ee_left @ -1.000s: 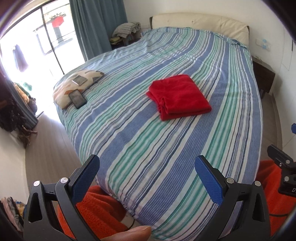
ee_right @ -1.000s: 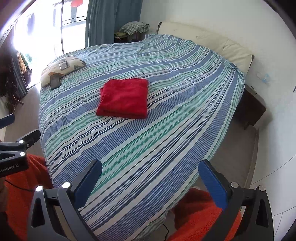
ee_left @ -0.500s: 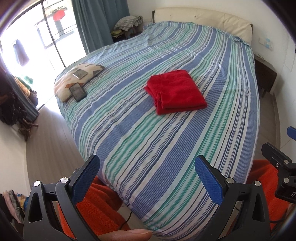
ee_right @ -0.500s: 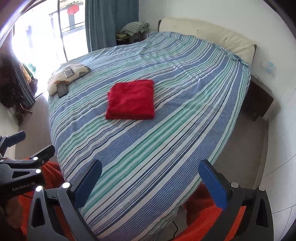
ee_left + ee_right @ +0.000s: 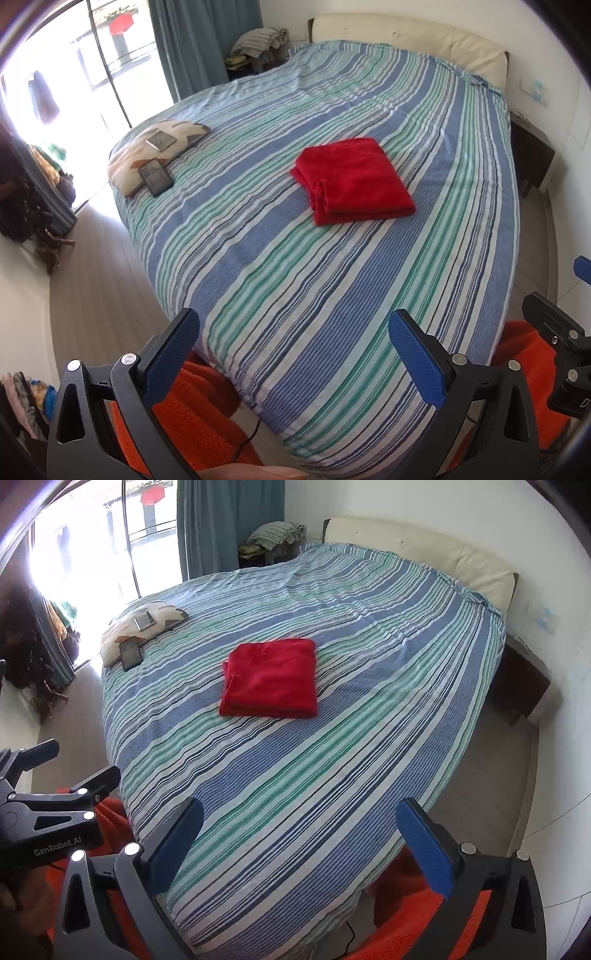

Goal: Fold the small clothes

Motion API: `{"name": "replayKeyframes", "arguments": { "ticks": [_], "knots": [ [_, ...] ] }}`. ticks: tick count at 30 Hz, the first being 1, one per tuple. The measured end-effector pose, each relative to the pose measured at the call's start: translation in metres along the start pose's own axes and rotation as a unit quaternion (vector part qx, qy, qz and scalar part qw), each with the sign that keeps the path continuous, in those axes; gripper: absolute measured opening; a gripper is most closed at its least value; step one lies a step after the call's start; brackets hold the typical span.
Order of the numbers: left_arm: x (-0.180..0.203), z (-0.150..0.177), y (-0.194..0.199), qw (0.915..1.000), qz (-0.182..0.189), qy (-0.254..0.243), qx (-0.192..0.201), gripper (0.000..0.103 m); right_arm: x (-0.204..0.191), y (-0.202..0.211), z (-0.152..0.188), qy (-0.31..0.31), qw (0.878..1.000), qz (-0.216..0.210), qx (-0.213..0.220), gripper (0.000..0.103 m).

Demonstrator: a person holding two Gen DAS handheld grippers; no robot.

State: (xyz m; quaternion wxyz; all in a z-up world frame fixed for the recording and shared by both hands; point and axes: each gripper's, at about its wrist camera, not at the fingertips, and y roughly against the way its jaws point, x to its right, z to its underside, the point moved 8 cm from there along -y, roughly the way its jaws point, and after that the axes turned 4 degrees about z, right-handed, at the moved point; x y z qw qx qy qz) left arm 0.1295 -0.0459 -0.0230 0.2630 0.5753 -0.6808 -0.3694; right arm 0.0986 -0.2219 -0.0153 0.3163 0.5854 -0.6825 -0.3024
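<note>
Room: bedroom, bed under striped sheet, window beyond.
Garment: red cloth lies mid-bed, folded into a neat rectangle; folding judged complete.
Left hand-held gripper: jaws wide apart, holding nothing, hanging over the bed's foot, well short of the cloth.
Right hand-held gripper: likewise spread and empty.
Surroundings: cushion bearing two phones at the bed's window-side edge, well apart from the cloth.
Obstructions: none between either gripper and the cloth.

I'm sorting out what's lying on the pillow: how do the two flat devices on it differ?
The dark phone has a black face, while the silver device looks pale and shiny. The dark phone hangs off the pillow edge onto the striped bedsheet; the silver device lies wholly on the pillow. The dark phone sits nearer the foot of the bed. Both are flat rectangles, lying apart.
</note>
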Motion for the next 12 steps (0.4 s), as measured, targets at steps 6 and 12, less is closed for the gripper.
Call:
{"name": "replayKeyframes", "arguments": {
  "ticks": [6,12],
  "knots": [
    [-0.0011,0.0024,-0.0027,1.0,-0.009,-0.003,0.0,0.102,0.0001,-0.0015,0.0027,0.001,1.0,0.001,-0.003,0.103],
    [-0.0004,0.0021,0.0028,0.9998,-0.013,-0.004,0.012,0.102,-0.0012,-0.0006,0.002,0.0,1.0,-0.003,-0.001,0.103]
  ]
}}
